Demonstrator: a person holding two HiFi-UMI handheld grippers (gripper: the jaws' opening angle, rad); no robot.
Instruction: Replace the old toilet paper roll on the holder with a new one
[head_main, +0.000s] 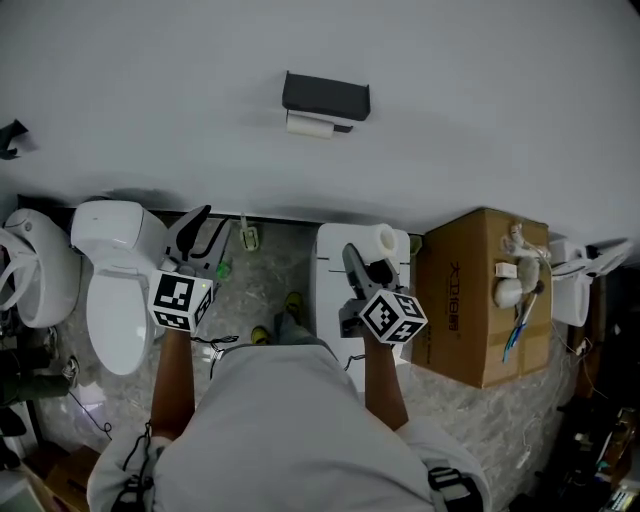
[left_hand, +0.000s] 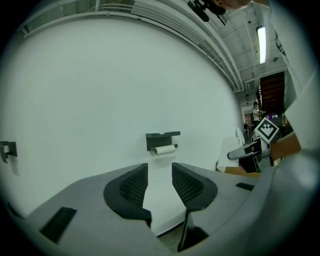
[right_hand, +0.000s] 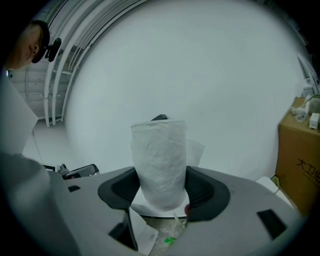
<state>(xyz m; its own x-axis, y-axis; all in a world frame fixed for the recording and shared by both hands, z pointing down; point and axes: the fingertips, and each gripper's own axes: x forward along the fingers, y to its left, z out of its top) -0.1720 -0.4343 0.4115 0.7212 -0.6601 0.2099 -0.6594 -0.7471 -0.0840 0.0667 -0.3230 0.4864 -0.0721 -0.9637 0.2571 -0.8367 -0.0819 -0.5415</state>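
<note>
A black wall holder carries the thin old roll under its shelf. In the left gripper view the holder and old roll lie straight ahead, some way off. My left gripper is open with nothing between its jaws; in the head view it hovers over the toilet's right side. My right gripper is shut on a full white new roll, held upright. From above, that gripper and the new roll sit below and to the right of the holder.
A white toilet stands at the left by the wall, with a second white fixture beyond it. A white unit is under my right gripper. A cardboard box with small items on top stands at the right.
</note>
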